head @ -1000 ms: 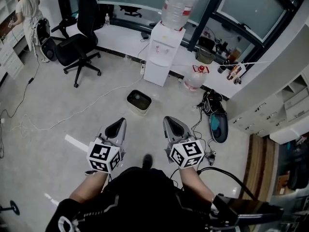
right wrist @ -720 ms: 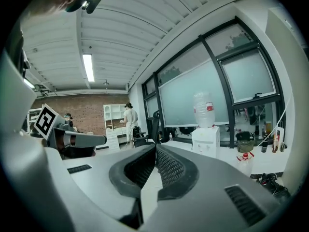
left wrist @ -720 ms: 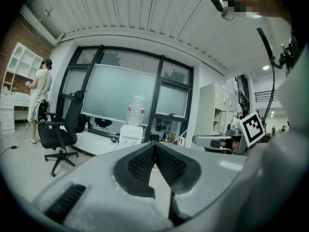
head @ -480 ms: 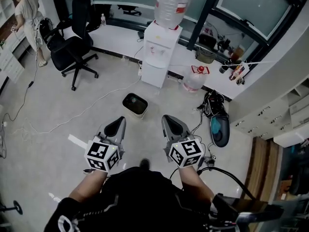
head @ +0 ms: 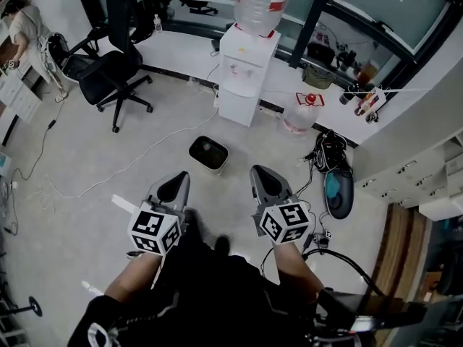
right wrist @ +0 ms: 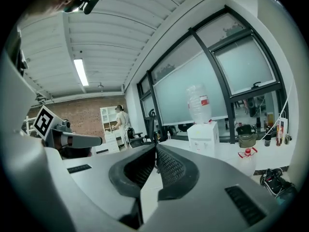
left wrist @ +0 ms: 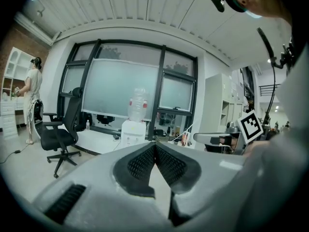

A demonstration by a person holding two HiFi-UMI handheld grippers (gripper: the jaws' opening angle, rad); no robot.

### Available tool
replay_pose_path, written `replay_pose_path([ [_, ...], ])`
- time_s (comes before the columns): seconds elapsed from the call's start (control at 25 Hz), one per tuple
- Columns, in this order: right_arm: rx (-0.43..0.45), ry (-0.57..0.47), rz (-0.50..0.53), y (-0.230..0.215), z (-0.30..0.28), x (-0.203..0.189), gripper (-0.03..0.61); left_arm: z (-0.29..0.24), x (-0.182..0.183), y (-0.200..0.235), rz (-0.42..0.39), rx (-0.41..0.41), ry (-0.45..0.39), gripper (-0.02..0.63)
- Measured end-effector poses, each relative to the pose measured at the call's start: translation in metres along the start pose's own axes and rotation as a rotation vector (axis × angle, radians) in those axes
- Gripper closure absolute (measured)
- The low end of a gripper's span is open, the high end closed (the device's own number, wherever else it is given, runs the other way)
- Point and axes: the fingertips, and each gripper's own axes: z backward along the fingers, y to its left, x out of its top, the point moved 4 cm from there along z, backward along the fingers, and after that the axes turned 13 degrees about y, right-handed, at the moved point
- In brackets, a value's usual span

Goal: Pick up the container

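Both tools are held low in front of the person's body, side by side and apart, each with its marker cube nearest the wearer. The left gripper point(head: 173, 187) is clenched: in its own view the two ribbed pads meet at the tip with nothing between them. The right gripper point(head: 264, 182) is clenched the same way, pads together and empty. Just ahead of the two tips, in the gap between them and slightly nearer the left gripper's line, the container point(head: 208, 153) sits on the pale floor, a small dark tub with a light rim, touched by neither tool. A white cable point(head: 123, 169) trails across the floor ahead and to the left of the left gripper. Beyond the container stands a white water dispenser point(head: 244, 75) with a large clear bottle point(head: 262, 1) upside down on top. A clear jug with a red cap point(head: 297, 118) stands ahead of the right gripper, just right of the dispenser, and a dark bag point(head: 331, 155) lies further right. Far ahead to the left of the left gripper stands a black office chair point(head: 108, 68), and beyond it a person point(head: 17, 27) faces white shelves.
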Motion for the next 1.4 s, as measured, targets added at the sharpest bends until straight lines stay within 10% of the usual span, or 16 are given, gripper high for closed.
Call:
replay_pose_path([
  [0.88,-0.129,0.086,-0.018,-0.036,-0.170,0.044,0.568,-0.135,0.055,0.154,0.008,-0.154,0.053,0.604],
  [1.4,-0.260,0.156,-0.162,-0.084,-0.232,0.000,0.568,-0.232,0.034,0.185,-0.048,-0.285,0.179,0.604],
])
